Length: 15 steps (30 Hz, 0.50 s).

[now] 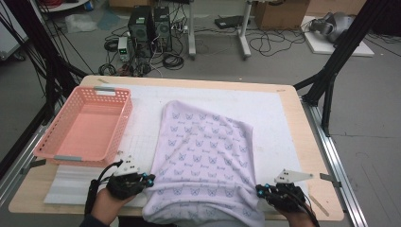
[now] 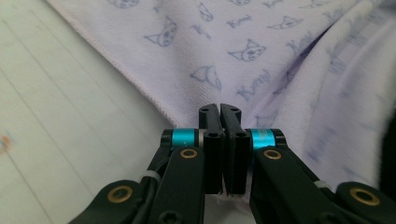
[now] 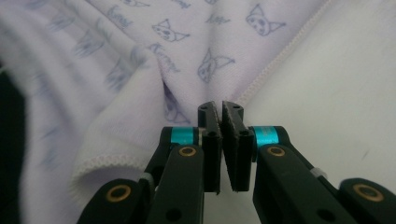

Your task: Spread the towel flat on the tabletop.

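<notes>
A lilac towel (image 1: 208, 156) printed with cat faces lies at the centre of the white mat (image 1: 279, 113), its near end drooping over the table (image 1: 312, 142) edge at six o'clock. The left gripper (image 1: 150, 181) pinches its hem at seven o'clock, jaws clamped together on the cloth; the right gripper (image 1: 259, 191) bites the edge at five o'clock. A pink basket (image 1: 120, 118) sits at nine o'clock.
</notes>
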Motion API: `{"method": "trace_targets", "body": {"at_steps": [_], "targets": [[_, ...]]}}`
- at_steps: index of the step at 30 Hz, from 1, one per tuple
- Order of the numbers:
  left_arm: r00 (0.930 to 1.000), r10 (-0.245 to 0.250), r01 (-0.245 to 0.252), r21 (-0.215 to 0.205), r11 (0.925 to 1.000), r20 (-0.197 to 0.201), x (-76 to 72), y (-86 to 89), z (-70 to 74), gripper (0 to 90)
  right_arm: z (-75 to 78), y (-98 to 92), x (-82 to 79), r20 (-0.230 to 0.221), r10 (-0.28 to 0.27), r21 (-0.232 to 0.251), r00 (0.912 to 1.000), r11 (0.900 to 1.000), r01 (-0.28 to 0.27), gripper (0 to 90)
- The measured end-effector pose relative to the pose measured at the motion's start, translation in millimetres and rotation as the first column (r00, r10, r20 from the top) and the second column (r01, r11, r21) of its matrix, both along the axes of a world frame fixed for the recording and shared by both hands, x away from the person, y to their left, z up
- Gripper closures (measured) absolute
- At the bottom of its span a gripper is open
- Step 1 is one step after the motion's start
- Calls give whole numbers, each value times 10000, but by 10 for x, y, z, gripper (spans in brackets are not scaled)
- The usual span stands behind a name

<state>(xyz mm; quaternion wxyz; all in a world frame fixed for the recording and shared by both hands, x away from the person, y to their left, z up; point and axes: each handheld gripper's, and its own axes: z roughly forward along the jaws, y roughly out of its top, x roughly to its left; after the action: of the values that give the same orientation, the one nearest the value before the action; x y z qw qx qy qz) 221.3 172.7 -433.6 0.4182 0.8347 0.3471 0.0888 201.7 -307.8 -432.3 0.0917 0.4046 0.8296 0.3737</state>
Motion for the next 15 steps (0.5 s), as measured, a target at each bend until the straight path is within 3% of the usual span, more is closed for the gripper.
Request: {"method": "trace_targets", "body": {"at_steps": [5, 7, 9, 11, 13, 15], "targets": [[9961, -852, 849, -152, 9963, -211, -278, 67, 26, 869, 29, -48, -247, -861, 681, 14, 9940, 9977, -683, 854], [9973, -705, 714, -479, 9963, 191, -278, 85, 51, 777, 66, -78, -267, -999, 857, 401, 9913, 9958, -820, 780], [9995, -70, 94, -763, 9970, 315, -167, 89, 78, 596, 116, -94, -211, -410, 434, 708, 9982, 9967, -404, 667], [9976, 440, -387, -958, 9946, 536, -11, 80, 94, 564, 153, -88, -89, 129, -268, 1106, 9996, 9935, 252, 602], [9939, 952, -886, -1114, 9898, 553, 174, 47, 85, 527, 161, -47, 68, 571, -987, 1126, 9935, 9894, 918, 578], [9894, 1413, -1349, -1470, 9799, 338, 388, -1, 51, 514, 141, 32, 236, 946, -1506, 843, 9841, 9861, 1428, 566]]}}
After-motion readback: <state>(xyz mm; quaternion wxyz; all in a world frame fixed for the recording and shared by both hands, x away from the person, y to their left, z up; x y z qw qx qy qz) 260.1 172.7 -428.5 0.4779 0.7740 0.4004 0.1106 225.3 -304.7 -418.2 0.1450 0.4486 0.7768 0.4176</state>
